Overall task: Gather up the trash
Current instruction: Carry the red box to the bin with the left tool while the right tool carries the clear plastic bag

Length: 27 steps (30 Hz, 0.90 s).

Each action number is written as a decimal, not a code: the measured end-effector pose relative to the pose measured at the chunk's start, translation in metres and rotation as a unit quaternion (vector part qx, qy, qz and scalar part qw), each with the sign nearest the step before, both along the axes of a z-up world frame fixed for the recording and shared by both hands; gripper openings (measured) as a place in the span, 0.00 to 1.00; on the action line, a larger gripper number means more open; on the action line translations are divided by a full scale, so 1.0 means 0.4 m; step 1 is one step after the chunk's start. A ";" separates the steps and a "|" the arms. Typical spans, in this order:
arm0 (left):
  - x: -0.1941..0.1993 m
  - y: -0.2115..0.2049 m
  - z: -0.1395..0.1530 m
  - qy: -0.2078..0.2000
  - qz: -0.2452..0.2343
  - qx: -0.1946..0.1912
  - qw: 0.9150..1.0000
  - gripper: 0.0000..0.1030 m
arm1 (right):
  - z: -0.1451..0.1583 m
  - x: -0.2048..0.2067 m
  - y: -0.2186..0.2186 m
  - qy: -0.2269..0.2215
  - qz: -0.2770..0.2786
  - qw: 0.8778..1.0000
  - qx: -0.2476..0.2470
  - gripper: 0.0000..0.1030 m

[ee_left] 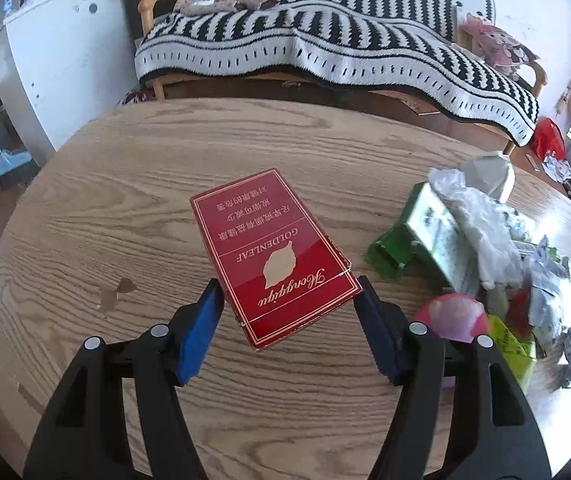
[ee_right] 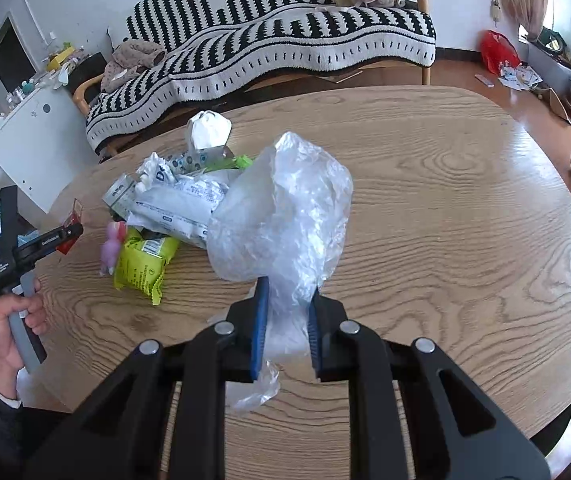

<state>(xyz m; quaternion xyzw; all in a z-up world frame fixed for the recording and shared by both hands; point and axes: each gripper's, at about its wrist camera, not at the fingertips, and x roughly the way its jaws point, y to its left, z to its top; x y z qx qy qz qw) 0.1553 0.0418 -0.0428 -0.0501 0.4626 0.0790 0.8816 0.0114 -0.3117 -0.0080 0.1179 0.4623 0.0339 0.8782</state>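
Your left gripper (ee_left: 289,300) pinches the red cigarette box (ee_left: 269,256) across its short width, each blue pad pressed on one long edge near the corner closest to you. The box's long axis runs away from the fingers toward about 11 o'clock, and it looks tilted, with the near end raised off the wooden table (ee_left: 125,184) and the far end lower; whether the far end touches the wood I cannot tell. The box is stiff glossy card, flat and rectangular, so I think it will not bend in the grip. Your right gripper (ee_right: 285,320) is almost pressed together on the neck of a clear plastic bag (ee_right: 285,216), which swells out beyond the fingertips toward 12 o'clock; a loose tail of film hangs below the pads. The bag is thin, wrinkled and soft, and its opening does not show. The trash pile (ee_right: 173,200) lies on the table at 10 o'clock from the right fingers and at 3 o'clock from the left ones: a yellow-green snack wrapper (ee_right: 145,256), a green carton (ee_left: 413,232), white crumpled paper and a pink thing. The coming move depends on bringing the box to the bag, and I judge the left hand must travel toward 3 o'clock.
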 end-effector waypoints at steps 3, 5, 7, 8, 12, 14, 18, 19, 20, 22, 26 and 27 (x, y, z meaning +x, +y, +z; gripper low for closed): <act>-0.050 -0.043 0.039 -0.020 -0.024 -0.002 1.000 0.63 | 0.014 -0.022 -0.036 -0.004 -0.018 1.000 0.009 0.17; -0.093 -0.089 0.070 -0.033 -0.049 -0.014 0.998 0.63 | 0.047 -0.050 -0.074 -0.016 -0.035 0.999 0.010 0.17; -0.132 -0.155 0.100 -0.041 -0.083 -0.017 0.996 0.63 | 0.079 -0.086 -0.110 -0.029 -0.051 0.998 0.007 0.17; -0.156 -0.203 0.116 -0.045 -0.108 -0.017 0.993 0.63 | 0.099 -0.115 -0.139 -0.037 -0.061 0.997 0.001 0.17; -0.241 -0.397 0.152 -0.042 -0.195 -0.060 0.978 0.63 | 0.144 -0.233 -0.275 -0.041 -0.104 0.993 -0.023 0.17; -0.285 -0.531 0.169 -0.036 -0.246 -0.077 0.966 0.63 | 0.157 -0.305 -0.359 -0.038 -0.132 0.990 -0.035 0.17; -0.397 -0.840 0.213 -0.032 -0.349 -0.094 0.932 0.63 | 0.167 -0.465 -0.539 -0.032 -0.197 0.979 -0.048 0.17; -0.427 -0.903 0.215 -0.030 -0.368 -0.098 0.924 0.63 | 0.165 -0.502 -0.579 -0.029 -0.212 0.976 -0.049 0.17; -0.457 -0.966 0.216 -0.026 -0.389 -0.099 0.916 0.63 | 0.159 -0.550 -0.628 -0.025 -0.229 0.972 -0.050 0.17; -0.529 -1.102 0.205 -0.013 -0.432 -0.103 0.896 0.63 | 0.142 -0.631 -0.706 -0.016 -0.257 0.965 -0.049 0.17; -0.650 -1.315 0.147 0.016 -0.497 -0.098 0.862 0.63 | 0.096 -0.755 -0.819 -0.003 -0.300 0.953 -0.040 0.18; -0.676 -1.353 0.124 0.030 -0.509 -0.103 0.854 0.63 | 0.079 -0.783 -0.845 0.000 -0.310 0.950 -0.035 0.18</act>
